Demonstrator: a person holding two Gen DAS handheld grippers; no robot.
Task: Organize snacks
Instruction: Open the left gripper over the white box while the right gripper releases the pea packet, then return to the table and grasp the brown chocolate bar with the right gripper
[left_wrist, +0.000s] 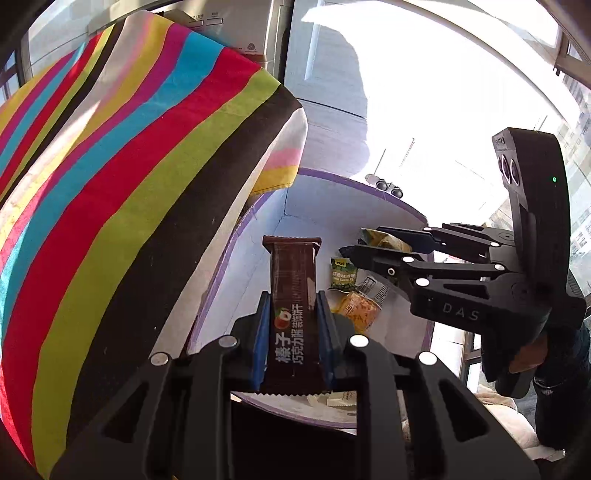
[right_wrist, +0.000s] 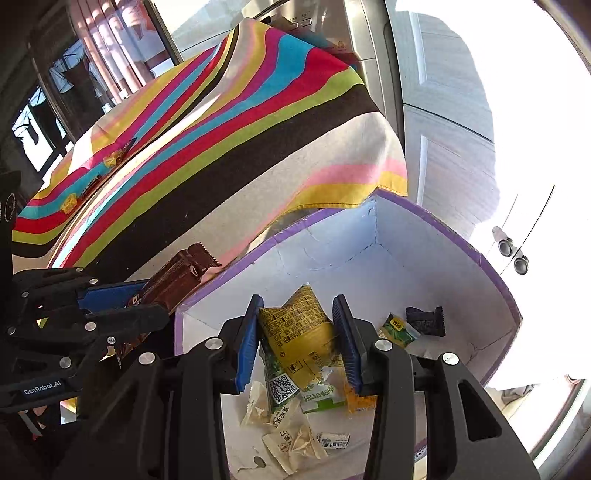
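A brown chocolate wafer bar (left_wrist: 293, 280) stands lengthwise between the blue pads of my left gripper (left_wrist: 293, 299), which is shut on it just above the near rim of a white box with a purple rim (left_wrist: 332, 177). From the right wrist, the left gripper (right_wrist: 147, 295) and its bar (right_wrist: 177, 273) hang beside the box's left wall (right_wrist: 207, 295). My right gripper (right_wrist: 296, 302) is over the box, its pads touching both sides of a yellow snack packet (right_wrist: 295, 325). From the left, the right gripper (left_wrist: 364, 240) reaches in sideways with that packet (left_wrist: 388, 242).
In the box lie a green packet (right_wrist: 397, 328), a dark packet (right_wrist: 424, 319), an orange one (left_wrist: 360, 308) and several white sachets (right_wrist: 291, 439). A striped cloth (right_wrist: 221, 129) drapes the table at left, with small snacks (right_wrist: 110, 160) on it. Caster wheels (right_wrist: 511, 254) stand beyond the box.
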